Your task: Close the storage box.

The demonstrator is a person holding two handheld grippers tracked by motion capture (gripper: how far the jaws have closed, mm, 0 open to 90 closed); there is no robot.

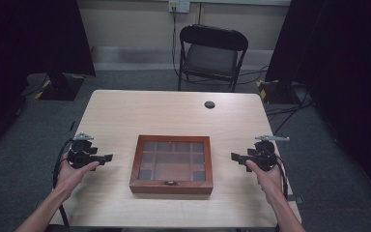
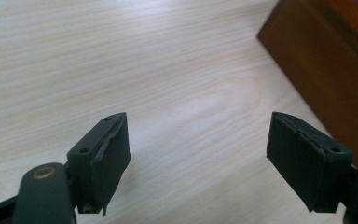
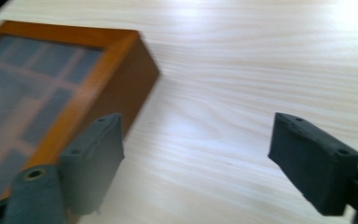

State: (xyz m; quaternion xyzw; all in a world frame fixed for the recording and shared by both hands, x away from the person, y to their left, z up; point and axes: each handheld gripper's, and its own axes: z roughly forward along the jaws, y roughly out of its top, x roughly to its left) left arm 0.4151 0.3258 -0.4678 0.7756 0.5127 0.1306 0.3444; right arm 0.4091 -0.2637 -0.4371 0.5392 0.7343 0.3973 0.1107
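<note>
A brown wooden box [image 1: 171,165] with a glass lid divided into compartments lies shut on the table [image 1: 140,108], a small metal clasp on its near side. My left gripper [image 1: 107,157] is held to the box's left, jaws pointing at it, open with nothing between them. In the left gripper view [image 2: 198,158] the box's side [image 2: 326,60] lies ahead to the right. My right gripper [image 1: 234,156] is held to the box's right, pointing at it, open and empty. In the right gripper view [image 3: 196,158] the box's corner [image 3: 70,79] sits behind the left jaw.
A round cable hole [image 1: 209,104] sits in the far part of the table. A black folding chair [image 1: 211,55] stands behind the table. Dark curtains hang at both sides, and cables lie on the grey floor.
</note>
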